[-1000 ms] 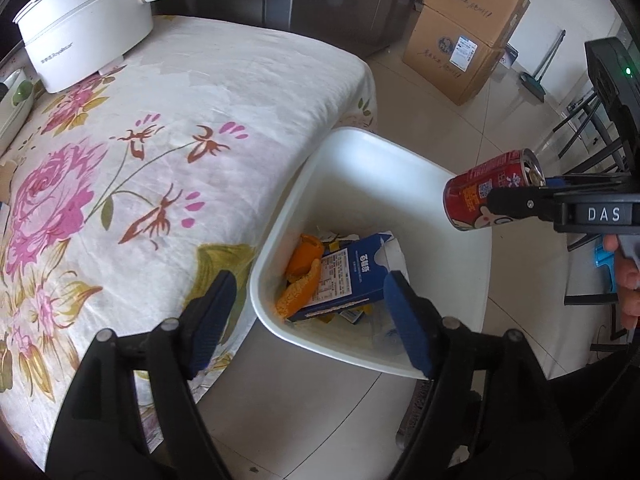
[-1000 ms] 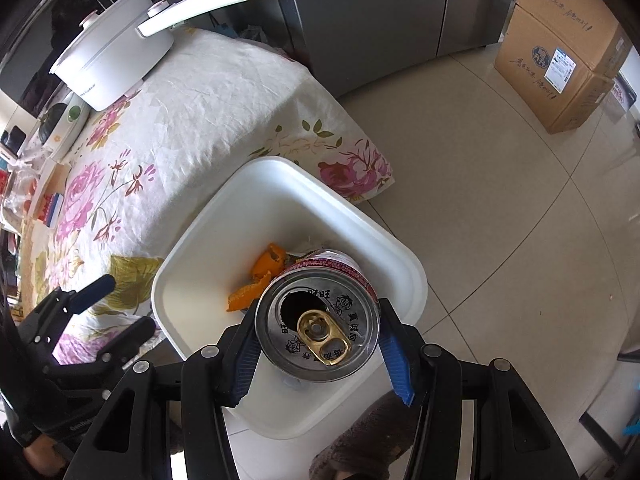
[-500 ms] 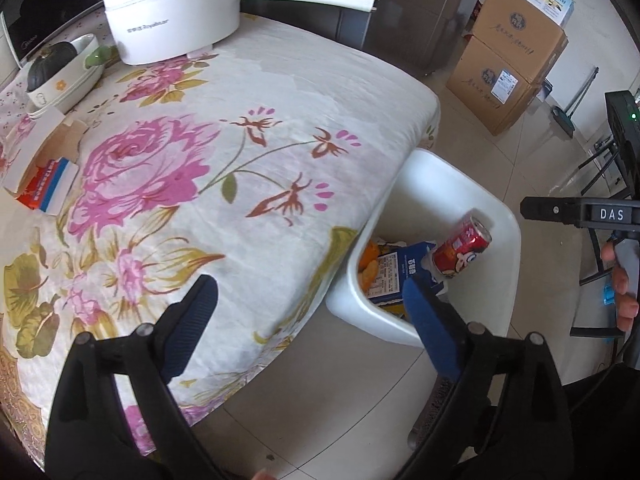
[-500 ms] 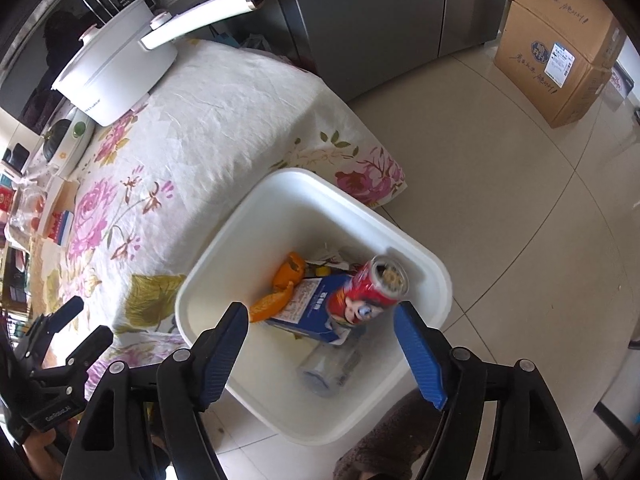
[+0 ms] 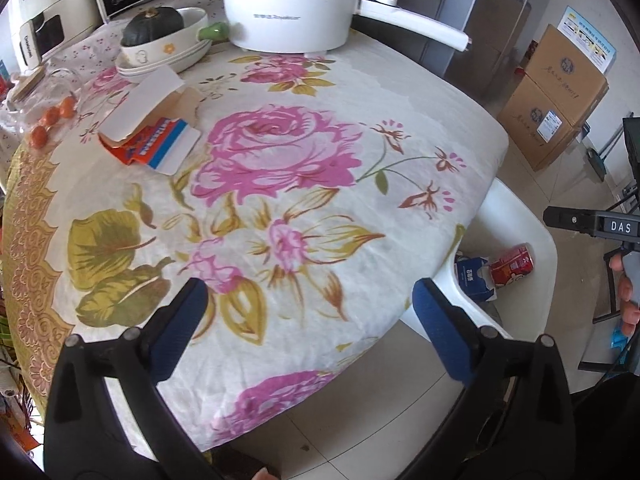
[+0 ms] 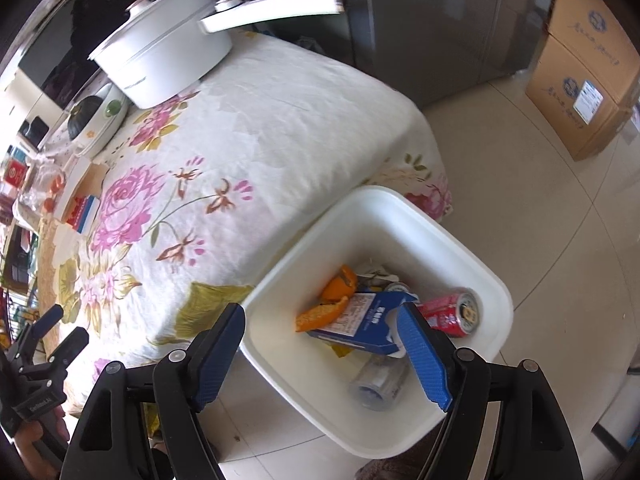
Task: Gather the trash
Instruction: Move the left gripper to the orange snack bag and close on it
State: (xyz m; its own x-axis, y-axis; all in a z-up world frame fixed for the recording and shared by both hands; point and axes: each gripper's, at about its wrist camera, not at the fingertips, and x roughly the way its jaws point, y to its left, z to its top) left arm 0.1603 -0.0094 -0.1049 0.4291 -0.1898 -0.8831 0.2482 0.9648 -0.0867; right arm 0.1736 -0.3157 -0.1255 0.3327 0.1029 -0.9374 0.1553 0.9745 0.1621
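Note:
A white trash bin (image 6: pixel 404 208) stands on the floor beside the table; it also shows in the left wrist view (image 5: pixel 532 232). Inside lie a red can (image 6: pixel 452 312), a blue carton (image 6: pixel 360 320), orange peel (image 6: pixel 332 300) and a clear bottle (image 6: pixel 380 380). The can (image 5: pixel 514 264) and carton (image 5: pixel 474 280) show in the left wrist view too. My right gripper (image 6: pixel 324 352) is open and empty above the bin's near edge. My left gripper (image 5: pixel 308 328) is open and empty over the table's near edge.
The table has a floral cloth (image 5: pixel 280 152). On it stand a white pot with a long handle (image 5: pixel 292 8), a bowl with a squash (image 5: pixel 160 40) and an opened red-blue box (image 5: pixel 156 136). Cardboard boxes (image 5: pixel 556 104) are stacked on the floor by the fridge (image 6: pixel 440 24).
The right gripper opened and the red can dropped into the bin, where it now lies. The left gripper swung left and back, away from the bin and over the table.

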